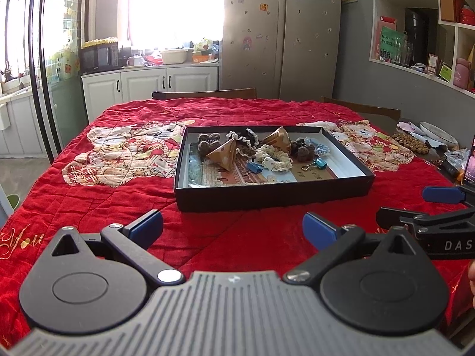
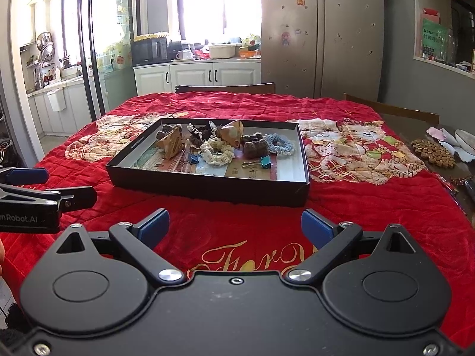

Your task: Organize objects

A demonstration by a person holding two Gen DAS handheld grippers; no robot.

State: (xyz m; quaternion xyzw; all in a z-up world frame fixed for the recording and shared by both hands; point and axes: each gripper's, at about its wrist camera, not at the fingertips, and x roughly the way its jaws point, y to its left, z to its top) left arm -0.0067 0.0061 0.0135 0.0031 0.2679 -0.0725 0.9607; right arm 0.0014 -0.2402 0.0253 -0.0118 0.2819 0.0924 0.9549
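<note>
Tray (image 2: 207, 185) central on quilt-covered table (image 2: 371, 207). Inside: two binder clips (image 2: 265, 161) toward near side, crocheted pieces (image 2: 215, 149) behind (heaped, touching). Beaded mat (image 2: 432, 151) right of tray, well apart.

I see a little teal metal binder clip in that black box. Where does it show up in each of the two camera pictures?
Left wrist view: the teal metal binder clip lies right of centre, near the front right of the shallow black cardboard box.
Right wrist view: the clip sits just right of centre, toward the box's front wall.
Shared landmark: the cream crocheted ruffle just left of the clip.
</note>
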